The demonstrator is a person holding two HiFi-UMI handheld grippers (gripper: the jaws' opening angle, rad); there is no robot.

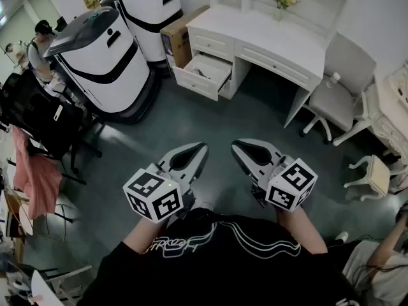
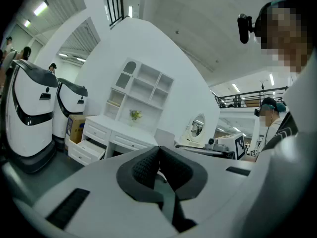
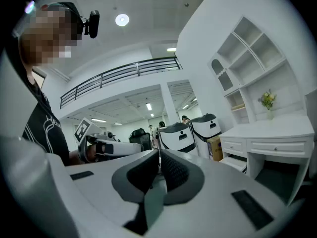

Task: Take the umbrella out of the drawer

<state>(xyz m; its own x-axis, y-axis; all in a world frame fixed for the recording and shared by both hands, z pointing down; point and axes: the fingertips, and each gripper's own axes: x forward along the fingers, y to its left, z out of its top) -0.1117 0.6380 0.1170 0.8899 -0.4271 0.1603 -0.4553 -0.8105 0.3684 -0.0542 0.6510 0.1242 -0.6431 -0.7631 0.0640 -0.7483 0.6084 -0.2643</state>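
The white desk point(image 1: 280, 40) stands at the far side of the floor, and its lower left drawer point(image 1: 203, 75) is pulled open. A thin dark object point(image 1: 201, 73) lies inside it, too small to tell apart. My left gripper point(image 1: 203, 147) and right gripper point(image 1: 235, 145) are held side by side over the dark floor, well short of the desk, both shut and empty. In the left gripper view the jaws point(image 2: 158, 148) meet, and the open drawer point(image 2: 89, 150) shows far off at the left. The right gripper point(image 3: 159, 155) also has its pads together.
Two large white robots point(image 1: 102, 59) stand left of the desk, with a cardboard box point(image 1: 180, 37) beside the drawers. A white chair point(image 1: 338, 97) sits right of the desk and a stool point(image 1: 376, 174) further right. Dark chairs and a pink cloth point(image 1: 35, 177) crowd the left edge.
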